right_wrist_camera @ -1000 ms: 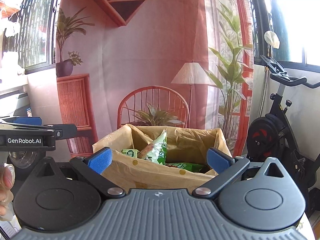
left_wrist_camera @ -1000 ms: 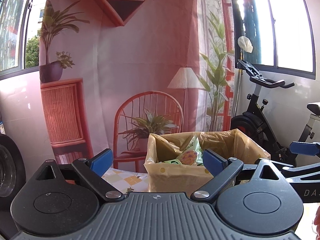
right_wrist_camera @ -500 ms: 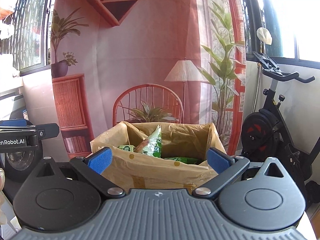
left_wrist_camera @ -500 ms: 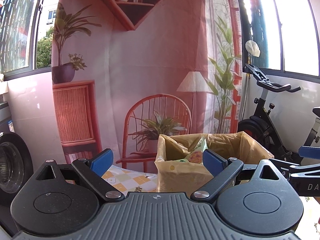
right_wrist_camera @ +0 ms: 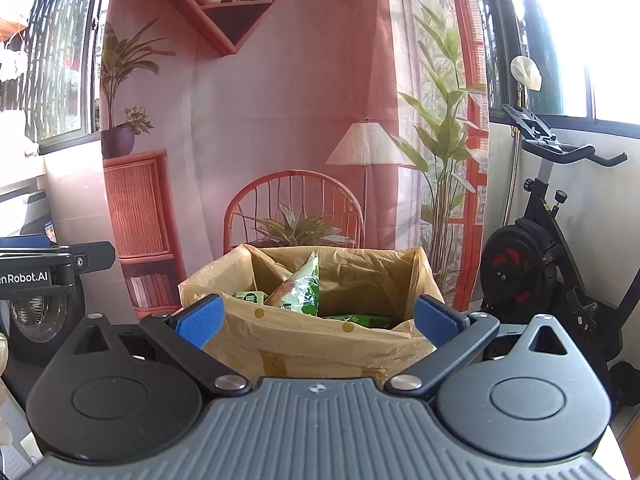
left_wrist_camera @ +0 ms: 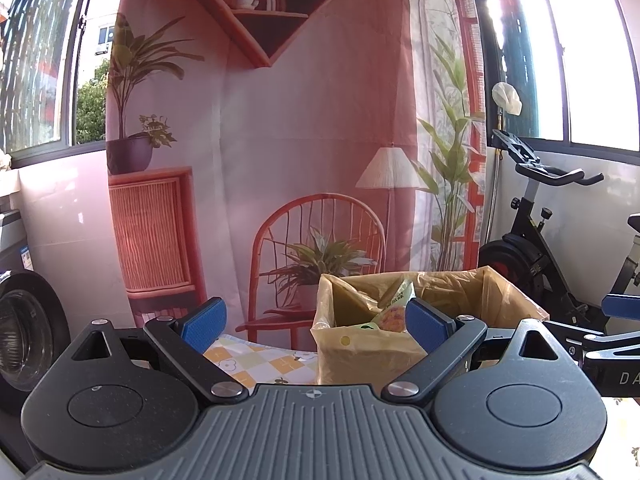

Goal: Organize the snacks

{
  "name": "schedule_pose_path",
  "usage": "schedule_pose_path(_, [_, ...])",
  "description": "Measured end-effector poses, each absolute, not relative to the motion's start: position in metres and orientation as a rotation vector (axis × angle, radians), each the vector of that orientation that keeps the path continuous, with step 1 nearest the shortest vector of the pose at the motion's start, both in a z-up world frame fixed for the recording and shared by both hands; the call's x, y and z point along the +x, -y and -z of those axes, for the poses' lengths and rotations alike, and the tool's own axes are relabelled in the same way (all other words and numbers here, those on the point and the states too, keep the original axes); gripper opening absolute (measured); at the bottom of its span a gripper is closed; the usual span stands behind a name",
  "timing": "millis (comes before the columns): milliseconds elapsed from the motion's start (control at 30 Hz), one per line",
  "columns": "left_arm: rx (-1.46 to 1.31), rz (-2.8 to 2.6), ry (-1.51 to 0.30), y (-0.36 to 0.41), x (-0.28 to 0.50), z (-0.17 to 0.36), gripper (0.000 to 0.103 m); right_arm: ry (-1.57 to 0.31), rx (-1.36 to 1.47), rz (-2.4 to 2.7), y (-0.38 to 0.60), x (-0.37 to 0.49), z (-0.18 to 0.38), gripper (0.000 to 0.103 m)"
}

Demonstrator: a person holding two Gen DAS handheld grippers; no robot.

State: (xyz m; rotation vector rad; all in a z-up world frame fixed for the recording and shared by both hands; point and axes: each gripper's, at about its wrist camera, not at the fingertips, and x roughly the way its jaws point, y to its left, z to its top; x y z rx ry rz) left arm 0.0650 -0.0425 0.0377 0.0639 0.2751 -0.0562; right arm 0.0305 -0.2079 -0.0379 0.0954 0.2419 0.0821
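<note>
Snacks (right_wrist_camera: 302, 290) sit inside a cardboard box (right_wrist_camera: 304, 344) lined with a yellowish plastic bag — one green and white packet stands upright near the middle, a small green pack (right_wrist_camera: 250, 297) lies just to its left, and another green packet (right_wrist_camera: 356, 320) lies low toward the right. From the left wrist view the same box (left_wrist_camera: 360, 356) shows further right, with a yellow and green packet (left_wrist_camera: 394, 308) poking above its rim. The box stands on a desk covered with a checked cloth printed with flowers (left_wrist_camera: 256, 360).

The right claw (right_wrist_camera: 318, 322) is spread wide and holds nothing; its blue pads frame the box's near wall, apart from it. The left claw (left_wrist_camera: 316, 320) is likewise wide open and empty, its right pad in line with the box's corner. Each claw shows at the edge of the other's view.

Behind the box hangs a backdrop (right_wrist_camera: 280, 120) printed with a red chair, a lamp, plants and shelves. An exercise bike (right_wrist_camera: 552, 240) stands to the right below the windows — a washing machine door (left_wrist_camera: 20, 332) shows at far left.
</note>
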Motion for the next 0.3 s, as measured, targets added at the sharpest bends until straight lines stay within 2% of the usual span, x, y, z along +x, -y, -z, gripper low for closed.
schedule_pose_path(300, [0.063,0.059,-0.276,0.0412,0.0646,-0.0383,0.097,-0.241,0.096,-0.081,0.2073,0.0306,0.0380,0.103])
